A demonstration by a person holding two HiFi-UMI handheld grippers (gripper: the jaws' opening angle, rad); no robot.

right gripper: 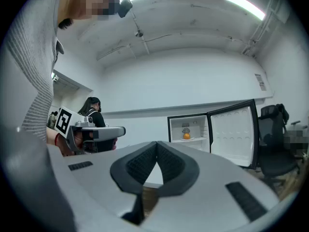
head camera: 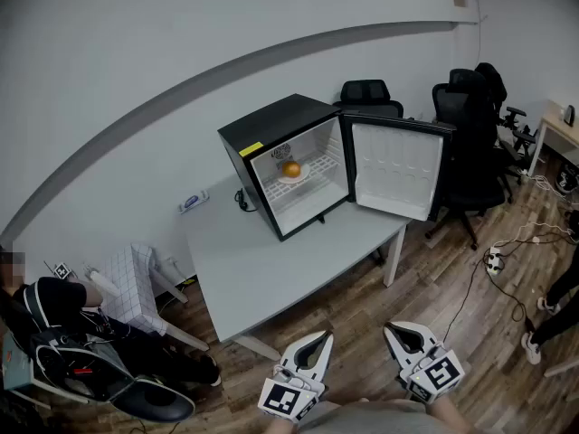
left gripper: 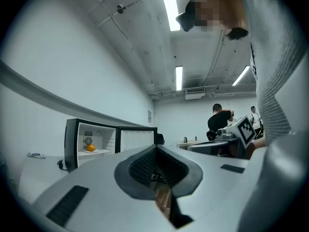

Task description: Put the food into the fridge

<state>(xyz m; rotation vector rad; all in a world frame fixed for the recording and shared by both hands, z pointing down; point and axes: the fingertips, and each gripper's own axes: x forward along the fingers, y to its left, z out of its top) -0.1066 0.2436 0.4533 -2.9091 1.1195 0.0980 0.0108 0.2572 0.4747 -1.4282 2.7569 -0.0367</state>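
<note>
A small black fridge (head camera: pixel 271 129) stands on the grey table (head camera: pixel 262 269) with its door (head camera: pixel 395 170) swung open to the right. An orange (head camera: pixel 291 169) lies on a white plate (head camera: pixel 296 177) on the upper shelf; the orange (left gripper: pixel 91 148) also shows in the left gripper view and the orange (right gripper: pixel 186 136) in the right gripper view. My left gripper (head camera: pixel 317 340) and right gripper (head camera: pixel 394 331) hang low in front of the table, well short of the fridge. Both are shut and hold nothing.
A white object (head camera: pixel 194 202) and a black cable (head camera: pixel 242 201) lie on the table left of the fridge. Black office chairs (head camera: pixel 470 125) stand behind the door. A seated person (head camera: pixel 54 315) and a bag are at the left; cables and a power strip (head camera: pixel 493 260) lie on the wooden floor.
</note>
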